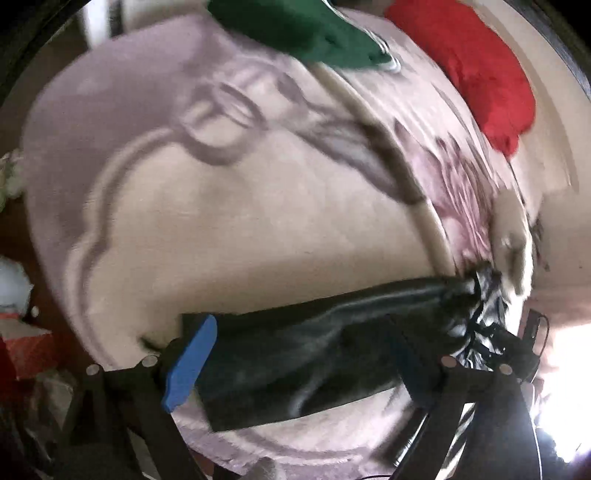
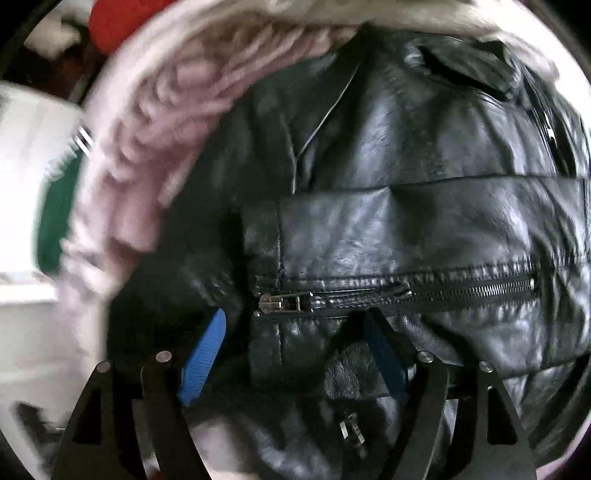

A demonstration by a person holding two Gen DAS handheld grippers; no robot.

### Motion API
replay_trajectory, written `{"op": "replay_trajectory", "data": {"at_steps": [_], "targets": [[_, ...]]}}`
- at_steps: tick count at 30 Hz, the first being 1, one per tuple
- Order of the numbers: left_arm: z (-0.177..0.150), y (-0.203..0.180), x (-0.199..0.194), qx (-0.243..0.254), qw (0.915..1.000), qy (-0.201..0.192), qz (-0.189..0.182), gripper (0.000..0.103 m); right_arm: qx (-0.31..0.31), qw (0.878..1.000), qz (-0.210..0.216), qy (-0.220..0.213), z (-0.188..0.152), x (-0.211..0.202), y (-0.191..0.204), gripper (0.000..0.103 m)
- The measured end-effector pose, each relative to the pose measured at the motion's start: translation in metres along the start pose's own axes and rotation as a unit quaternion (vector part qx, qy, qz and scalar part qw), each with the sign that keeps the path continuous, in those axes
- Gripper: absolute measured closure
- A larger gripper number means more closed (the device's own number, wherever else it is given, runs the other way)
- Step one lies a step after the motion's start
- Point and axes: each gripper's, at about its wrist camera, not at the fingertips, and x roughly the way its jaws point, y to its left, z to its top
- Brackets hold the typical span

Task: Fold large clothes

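A black leather jacket lies on a pale pink patterned blanket. In the left wrist view a jacket sleeve stretches between the blue pads of my left gripper, whose jaws stand wide around it. In the right wrist view the jacket body fills the frame, with a zipped cuff and its metal pull between the blue pads of my right gripper. Those jaws are also wide apart, with leather between them. The frames are blurred.
A green garment and a red garment lie at the far side of the blanket. The pink blanket's ruffled edge lies left of the jacket. Clutter and a bright patch lie beyond the blanket's edges.
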Motion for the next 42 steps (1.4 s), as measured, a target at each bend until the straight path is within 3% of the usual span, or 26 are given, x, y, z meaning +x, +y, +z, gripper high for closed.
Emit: {"op": "replay_trajectory", "data": {"at_steps": [1,4,5,8,13,16,18,19,22,24,26,27,30,32,33,34,35,37,42], "targets": [[-0.009,-0.001,-0.008,-0.003,0.9999,-0.009,0.014,0.012,0.001,1.0,-0.017,-0.011,-0.002,0.006,0.006,0.049],[-0.034,0.003,-0.013,-0.031,0.9993,-0.008,0.021,0.012,-0.037,0.997,-0.053,-0.051,-0.005,0.005,0.035,0.08],[-0.045,0.004,-0.011,-0.044,0.9989,0.0,0.016,0.012,-0.051,0.994,-0.061,-0.069,-0.006,-0.001,0.044,0.081],[-0.078,0.007,0.0,-0.078,0.9964,0.033,-0.003,0.012,-0.074,0.992,-0.042,-0.089,-0.007,-0.009,0.061,0.082],[-0.121,0.015,0.037,-0.137,0.9874,0.074,-0.028,0.012,-0.103,0.994,-0.016,-0.04,-0.008,0.017,0.065,0.08],[-0.134,0.032,0.06,-0.222,0.9681,0.078,-0.087,0.013,-0.079,0.996,0.038,-0.004,0.0,0.031,0.048,0.075],[-0.134,0.045,0.069,-0.283,0.9505,0.057,-0.116,0.013,-0.048,0.996,0.074,0.001,0.003,0.014,0.038,0.06],[-0.132,0.052,0.072,-0.313,0.9409,0.039,-0.124,0.013,-0.034,0.996,0.087,0.0,0.003,0.008,0.032,0.043],[-0.126,0.064,0.078,-0.38,0.9164,0.014,-0.125,0.013,0.009,0.994,0.108,-0.004,-0.001,-0.011,0.013,0.04],[-0.122,0.062,0.073,-0.405,0.9079,0.002,-0.108,0.013,0.024,0.995,0.09,-0.016,-0.006,-0.023,-0.003,0.04],[-0.113,0.051,0.057,-0.407,0.9106,-0.026,-0.066,0.024,0.035,0.997,0.067,-0.025,-0.01,-0.032,-0.015,0.04],[-0.105,0.044,0.047,-0.397,0.9156,-0.042,-0.052,0.041,0.038,0.997,0.057,-0.028,-0.013,-0.043,-0.018,0.04],[-0.065,0.025,0.035,-0.334,0.9384,-0.073,-0.049,0.043,0.035,0.998,0.04,-0.034,-0.017,-0.054,-0.023,0.04],[-0.047,0.028,0.044,-0.329,0.9411,-0.068,-0.039,0.061,0.033,0.998,0.038,-0.029,-0.019,-0.06,-0.021,0.04],[-0.039,0.034,0.048,-0.336,0.9384,-0.068,-0.041,0.084,0.032,0.998,0.042,-0.03,-0.02,-0.065,-0.021,0.04],[-0.034,0.04,0.048,-0.335,0.9386,-0.069,-0.046,0.092,0.028,0.998,0.046,-0.033,-0.019,-0.057,-0.012,0.04],[-0.026,0.042,0.046,-0.332,0.9394,-0.071,-0.046,0.093,0.021,0.997,0.056,-0.039,-0.017,-0.052,-0.001,0.04],[-0.013,0.034,0.029,-0.311,0.9445,-0.097,-0.041,0.096,0.003,0.997,0.066,-0.041,-0.015,-0.086,0.0,0.04],[-0.001,0.008,0.002,-0.251,0.9583,-0.131,-0.038,0.097,0.005,0.996,0.086,-0.005,-0.006,-0.049,0.033,0.04]]}}
